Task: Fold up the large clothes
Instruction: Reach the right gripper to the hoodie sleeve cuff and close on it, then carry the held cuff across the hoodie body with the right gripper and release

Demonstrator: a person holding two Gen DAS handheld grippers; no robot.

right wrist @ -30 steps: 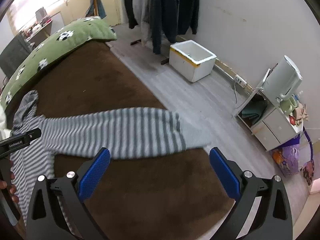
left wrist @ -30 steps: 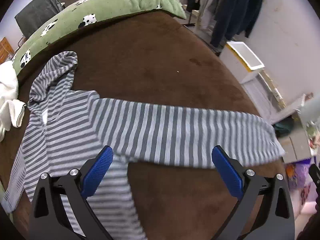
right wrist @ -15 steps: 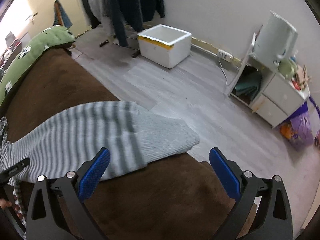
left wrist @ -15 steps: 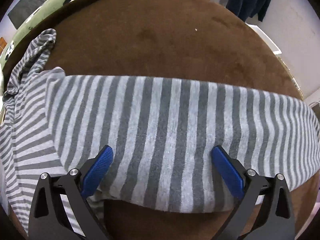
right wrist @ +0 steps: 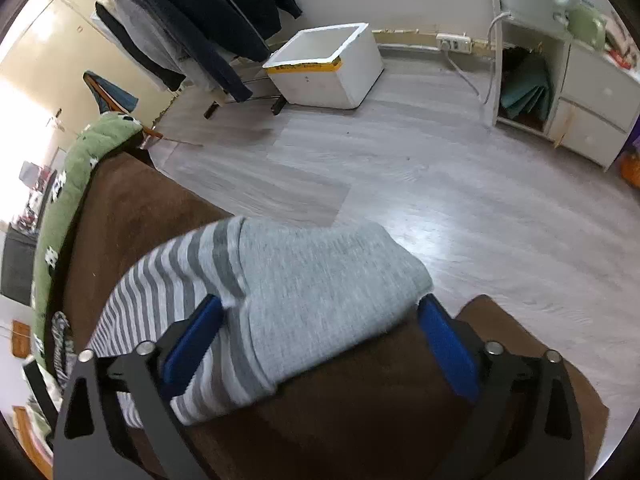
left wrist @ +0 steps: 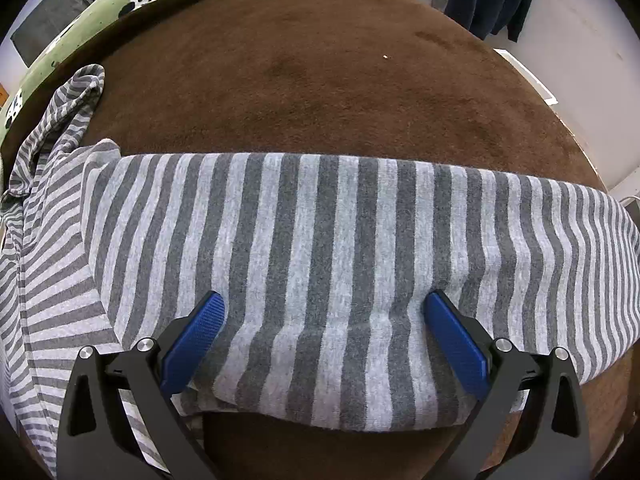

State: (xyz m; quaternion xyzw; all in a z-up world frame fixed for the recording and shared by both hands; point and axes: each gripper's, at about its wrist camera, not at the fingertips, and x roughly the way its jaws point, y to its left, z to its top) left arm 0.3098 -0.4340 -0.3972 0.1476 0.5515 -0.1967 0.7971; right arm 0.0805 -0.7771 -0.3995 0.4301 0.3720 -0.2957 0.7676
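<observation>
A grey-striped hooded top point(left wrist: 60, 240) lies flat on a brown bed point(left wrist: 320, 80), its hood point(left wrist: 76, 92) toward the green pillow point(left wrist: 100, 4); one sleeve point(left wrist: 340, 260) stretches straight out across the bed, and its plain grey cuff point(right wrist: 332, 276) reaches the bed's edge above the wooden floor point(right wrist: 440, 184); the left hand-held gripper point(left wrist: 324, 316) is released, jaws spread, blue pads resting on the middle of the sleeve with cloth between them; the right hand-held gripper point(right wrist: 320, 320) straddles the cuff, its jaws wide but just now closing in, the pads at either side of the cuff and not yet clenched on it; beyond stand a white foam box point(right wrist: 328, 68), dark hanging clothes point(right wrist: 208, 20) and a white cabinet point(right wrist: 580, 92).
</observation>
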